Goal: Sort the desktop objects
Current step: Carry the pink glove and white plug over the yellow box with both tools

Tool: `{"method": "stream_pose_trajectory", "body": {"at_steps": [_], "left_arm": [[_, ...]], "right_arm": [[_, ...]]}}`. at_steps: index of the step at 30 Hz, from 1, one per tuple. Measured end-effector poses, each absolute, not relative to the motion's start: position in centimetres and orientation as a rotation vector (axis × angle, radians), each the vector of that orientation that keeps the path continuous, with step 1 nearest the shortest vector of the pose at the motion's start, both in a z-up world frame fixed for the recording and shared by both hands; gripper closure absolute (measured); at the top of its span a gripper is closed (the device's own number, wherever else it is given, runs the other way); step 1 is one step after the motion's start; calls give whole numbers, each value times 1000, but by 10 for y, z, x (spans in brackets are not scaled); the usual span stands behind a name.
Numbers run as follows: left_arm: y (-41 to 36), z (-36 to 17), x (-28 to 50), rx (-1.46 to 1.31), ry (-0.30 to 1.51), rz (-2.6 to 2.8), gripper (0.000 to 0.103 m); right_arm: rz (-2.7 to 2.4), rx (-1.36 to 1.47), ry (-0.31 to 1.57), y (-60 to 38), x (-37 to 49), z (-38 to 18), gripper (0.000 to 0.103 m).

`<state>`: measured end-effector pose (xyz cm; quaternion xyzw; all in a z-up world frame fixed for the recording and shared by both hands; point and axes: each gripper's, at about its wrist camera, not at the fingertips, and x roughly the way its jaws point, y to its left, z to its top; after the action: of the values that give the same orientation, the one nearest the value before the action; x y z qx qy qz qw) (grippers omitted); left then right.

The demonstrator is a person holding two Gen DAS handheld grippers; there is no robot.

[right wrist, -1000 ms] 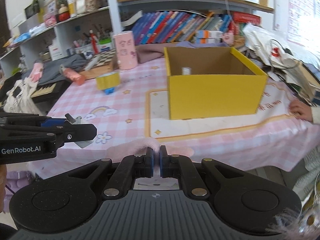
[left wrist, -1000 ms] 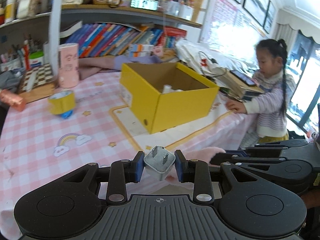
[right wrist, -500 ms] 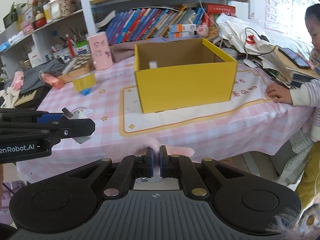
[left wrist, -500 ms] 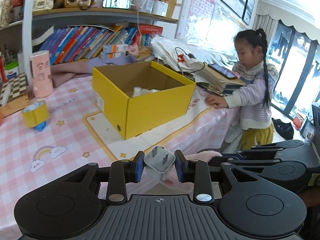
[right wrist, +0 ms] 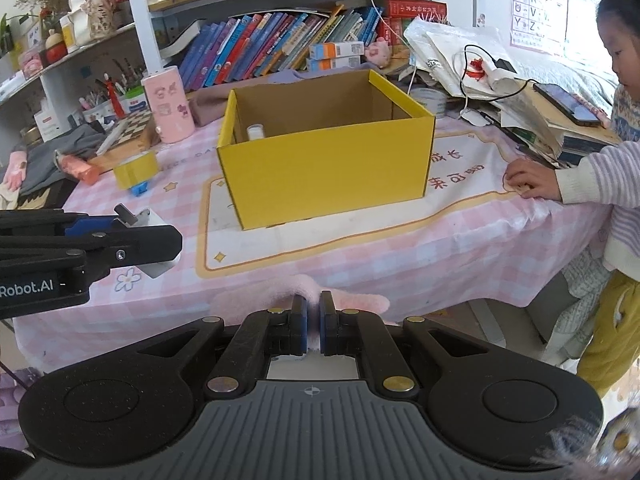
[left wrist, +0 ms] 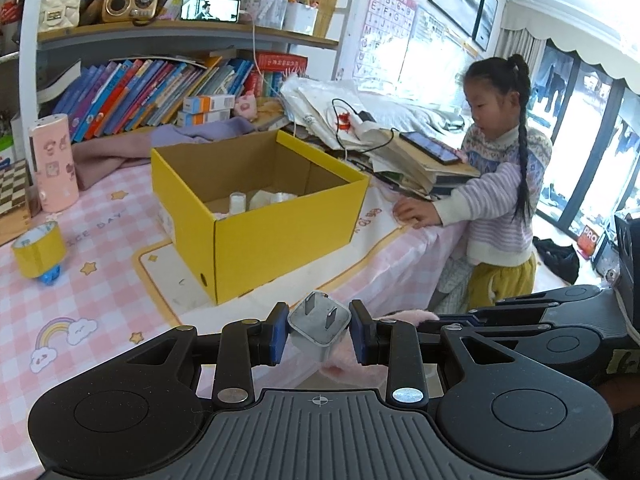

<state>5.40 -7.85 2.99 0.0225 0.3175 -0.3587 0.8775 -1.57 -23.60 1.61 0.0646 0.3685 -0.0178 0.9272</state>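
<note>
The left tongs (left wrist: 319,334) are clenched on a white plug adapter (left wrist: 318,326), its two metal prongs pointing up and away from the camera, the blue pads pressing its sides. The adapter hangs in the air off the near edge of the table (left wrist: 100,292), not touching the pink checked cloth. The right tongs (right wrist: 314,322) are clamped tight on a fluffy pink cloth (right wrist: 352,300), which bulges out on both sides of the pads; it too sits just off the near edge. In the right wrist view the left tongs reach in from the left side with the adapter (right wrist: 150,220) at their tip, above the near left part of the table. A yellow cardboard box (right wrist: 328,168) stands open on a white mat near the middle of the table, with a small white bottle (right wrist: 255,132) and some pale things inside. A yellow tape roll (right wrist: 135,168) and a pink cylinder (right wrist: 168,110) stand toward the far left. A child (left wrist: 500,184) stands at the right edge, one hand on the cloth.
</note>
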Motion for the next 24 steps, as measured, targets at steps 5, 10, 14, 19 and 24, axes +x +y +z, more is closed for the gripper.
{"method": "stream_pose_trajectory", "body": {"at_steps": [5,10,14,19,24], "left_arm": [[-92,30,61,28,667,-748,72],[-108,34,72,4,656,-748,72],[-124,41,82,-8,629,-751,72],[-141,51,93,3,570,-730,72],[-153,63,104,-1,521,-698,72]], "right_arm": [[-34,130,766,-252,-5,17,98],[-26,126,768,-270,7,20,98],[-17,128,748,-288,19,27,98],[17,126,703,-306,39,41,98],[65,109,639,-317,61,59,98]]}}
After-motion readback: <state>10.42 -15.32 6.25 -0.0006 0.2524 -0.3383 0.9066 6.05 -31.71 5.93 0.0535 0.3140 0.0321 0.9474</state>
